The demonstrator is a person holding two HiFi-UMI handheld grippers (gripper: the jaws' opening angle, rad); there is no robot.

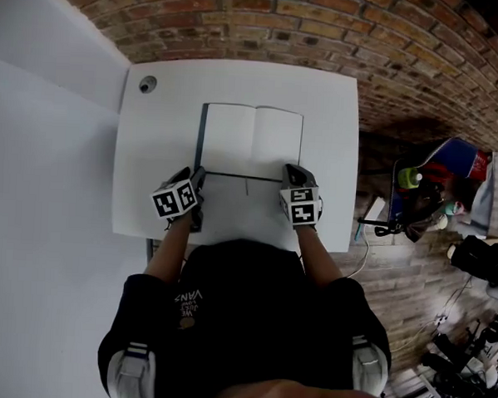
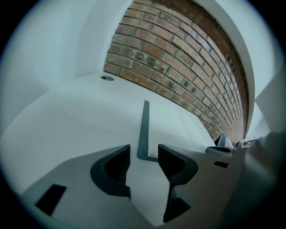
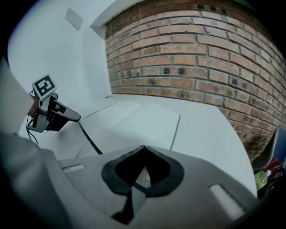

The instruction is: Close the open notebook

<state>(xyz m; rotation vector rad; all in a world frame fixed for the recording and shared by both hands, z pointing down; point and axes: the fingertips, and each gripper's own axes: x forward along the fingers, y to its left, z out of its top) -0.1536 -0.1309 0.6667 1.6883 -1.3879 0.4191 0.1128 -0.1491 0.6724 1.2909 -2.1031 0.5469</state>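
Brick wall [image 1: 325,23] behind; white counter [image 1: 150,189]. Open white-paged notebook with dark cover [image 1: 235,139] flat at counter's middle. Left hand-held gripper [image 2: 144,150] spread, near-left cover corner in line with jaw gap, untouched. Right hand-held gripper [image 3: 143,148] pressed together at near-right corner; paper pinched or not, unclear. Best: nip one cover edge only, swing over spine, steady other half.

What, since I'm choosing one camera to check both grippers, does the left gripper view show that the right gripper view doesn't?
Only the left gripper view: the left gripper's own jaws, standing apart and empty, with the near corner of the notebook's dark cover just beyond the gap.
Only the right gripper view: the right gripper's own jaws, tips together, and the left gripper seen from outside.
Both: the open notebook, the white table and the brick wall.
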